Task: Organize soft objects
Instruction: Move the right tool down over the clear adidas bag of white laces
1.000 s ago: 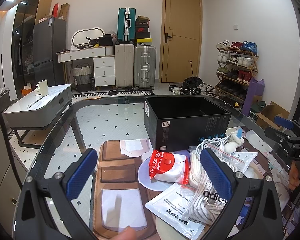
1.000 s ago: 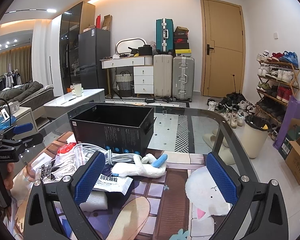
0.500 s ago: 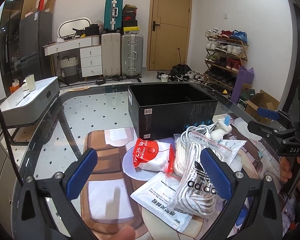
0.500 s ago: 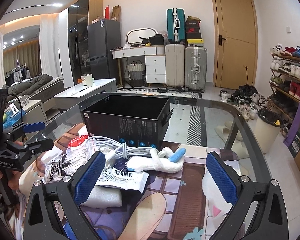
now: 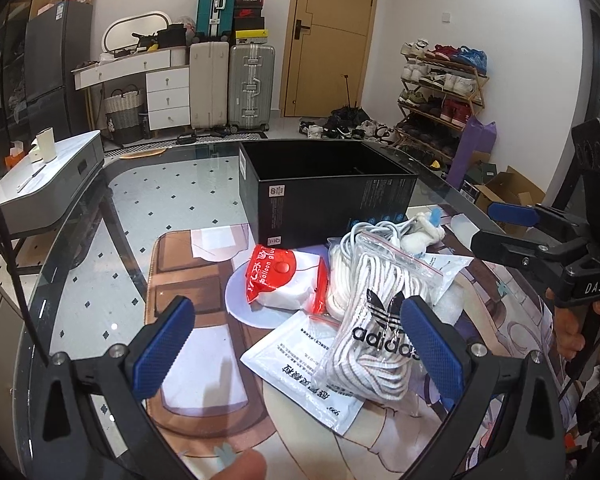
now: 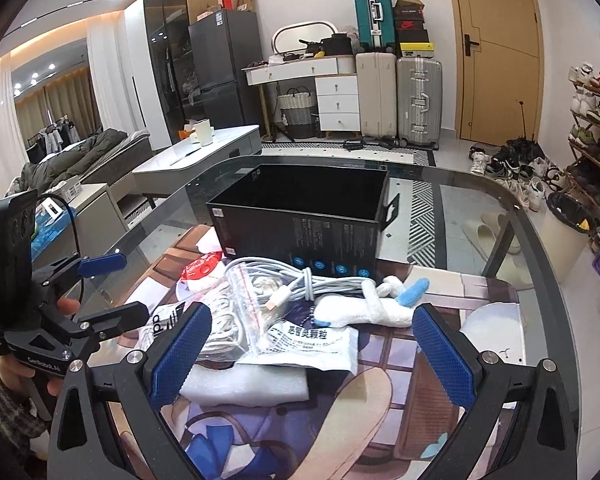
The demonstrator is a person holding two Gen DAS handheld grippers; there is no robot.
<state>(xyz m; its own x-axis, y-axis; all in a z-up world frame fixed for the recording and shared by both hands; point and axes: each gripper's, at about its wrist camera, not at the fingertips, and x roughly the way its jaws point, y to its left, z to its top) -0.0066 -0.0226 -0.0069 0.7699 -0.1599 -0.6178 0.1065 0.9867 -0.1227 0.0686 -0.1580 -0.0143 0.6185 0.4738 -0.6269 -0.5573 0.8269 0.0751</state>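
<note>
An open black box (image 5: 324,196) (image 6: 304,216) stands on the glass table. In front of it lies a heap of soft items: a red and white pouch (image 5: 286,282), an adidas bag of white laces (image 5: 374,328), a white printed sachet (image 5: 300,364) (image 6: 312,342), a coiled white cable (image 6: 300,280), a white plush with a blue tip (image 6: 380,304) and a white foam pad (image 6: 244,380). My left gripper (image 5: 296,348) hovers open just short of the heap. My right gripper (image 6: 312,352) is open above the sachet and foam, holding nothing.
A printed mat (image 5: 204,280) covers the table under the heap. The glass edge (image 5: 72,240) curves at left and a low white table (image 5: 40,176) stands beyond it. Suitcases (image 5: 248,84), a shoe rack (image 5: 440,92) and a bin (image 6: 564,232) surround the table.
Both grippers have tilted downward and moved closer to the heap, so the items look larger and nearer. Both have stayed open. Nothing on the table has moved.
</note>
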